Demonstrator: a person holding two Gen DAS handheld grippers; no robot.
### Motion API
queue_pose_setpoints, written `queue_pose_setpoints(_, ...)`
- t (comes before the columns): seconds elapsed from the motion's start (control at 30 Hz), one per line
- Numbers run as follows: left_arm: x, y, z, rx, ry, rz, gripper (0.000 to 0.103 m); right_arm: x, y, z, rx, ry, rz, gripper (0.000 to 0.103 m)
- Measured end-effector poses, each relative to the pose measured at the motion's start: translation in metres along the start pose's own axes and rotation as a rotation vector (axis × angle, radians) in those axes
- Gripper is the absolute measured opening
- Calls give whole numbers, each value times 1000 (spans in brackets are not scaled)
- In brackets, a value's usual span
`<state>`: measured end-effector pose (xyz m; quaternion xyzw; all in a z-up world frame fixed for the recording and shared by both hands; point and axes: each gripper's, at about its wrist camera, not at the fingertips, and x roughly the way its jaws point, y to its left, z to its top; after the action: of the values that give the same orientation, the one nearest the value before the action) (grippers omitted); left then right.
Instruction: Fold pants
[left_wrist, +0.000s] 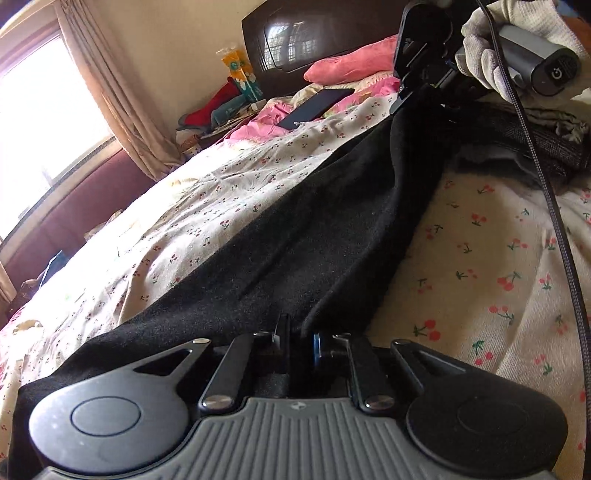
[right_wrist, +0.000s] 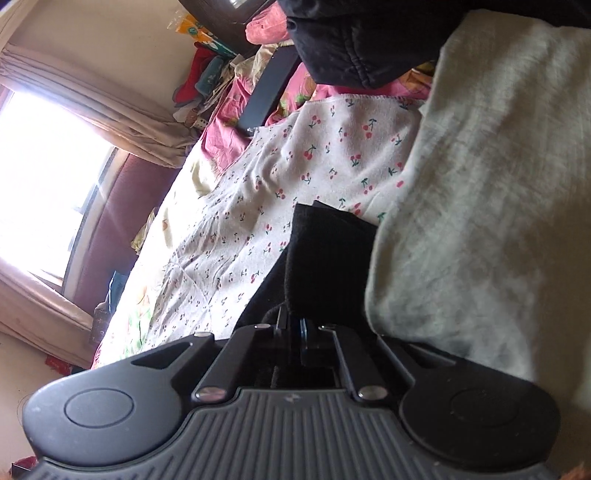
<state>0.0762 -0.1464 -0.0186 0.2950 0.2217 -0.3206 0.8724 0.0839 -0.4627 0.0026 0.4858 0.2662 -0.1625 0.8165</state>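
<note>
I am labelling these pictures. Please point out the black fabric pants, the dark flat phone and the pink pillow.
black fabric pants (left_wrist: 314, 236), left wrist view, middle of the stretched cloth
dark flat phone (left_wrist: 317, 107), left wrist view, screen centre
pink pillow (left_wrist: 351, 62), left wrist view, upper face

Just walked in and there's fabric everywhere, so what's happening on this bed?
A person with a gripper in each hand is folding black pants on the cherry-print sheet. The left gripper is shut on one end, the right gripper on the other, with the cloth stretched between them.

Cherry-print sheet, pink pillow, dark tablet, curtain.
</note>
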Motion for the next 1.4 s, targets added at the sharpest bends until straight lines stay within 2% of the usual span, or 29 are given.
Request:
queue_pose_setpoints(0.07,-14,8,4,1,-38,40,28,-14,33,3,-77,-60,85,5)
queue_pose_setpoints(0.17,-40,16,8,15,-105,101,28,-54,73,6,-122,-141,334,5)
queue_pose_setpoints(0.2,-45,19,10,25,-122,115,28,-66,79,5,-155,-169,372,4)
queue_pose_setpoints(0.23,-46,19,10,31,-124,117,28,-75,81,3,-185,-200,371,4)
queue_pose_setpoints(0.3,-39,15,6,35,-107,84,28,-74,64,1,-179,-193,292,4)
queue_pose_setpoints(0.43,-6,-5,-8,55,-5,-11,28,-25,-5,-3,-89,-65,-21,4)
queue_pose_setpoints(0.5,1,-13,-14,79,11,-6,28,-10,-21,-10,-94,-29,-72,1)
queue_pose_setpoints(0.6,-3,-11,-14,68,6,-13,28,-14,-13,-19,-161,-61,-97,2)
queue_pose_setpoints(0.77,-5,-3,-14,33,5,-21,29,-20,-13,-17,-133,-47,-92,2)
queue_pose_setpoints(0.87,-9,-4,-22,48,13,-13,29,-18,-4,-16,-186,-17,-174,2)
queue_pose_setpoints(0.9,-13,-2,-25,42,17,-14,29,-21,-1,-18,-196,-17,-189,8)
queue_pose_setpoints(1.0,-27,5,-33,5,21,-18,29,-44,15,-26,-276,-56,-204,13)
queue_pose_setpoints(1.07,-41,14,-39,-31,20,-24,29,-63,25,-36,-339,-96,-226,26)
queue_pose_setpoints(1.17,-63,29,-50,-75,13,-5,29,-82,42,-63,-454,-145,-262,31)
queue_pose_setpoints(1.27,-85,56,-66,-147,15,55,29,-86,65,-100,-575,-154,-254,31)
queue_pose_setpoints(1.3,-90,65,-72,-171,23,87,29,-84,73,-112,-605,-141,-229,31)
queue_pose_setpoints(1.37,-95,84,-89,-211,64,164,31,-71,93,-143,-665,-61,-137,31)
queue_pose_setpoints(1.4,-94,97,-99,-262,110,183,32,-61,102,-158,-688,-4,-91,31)
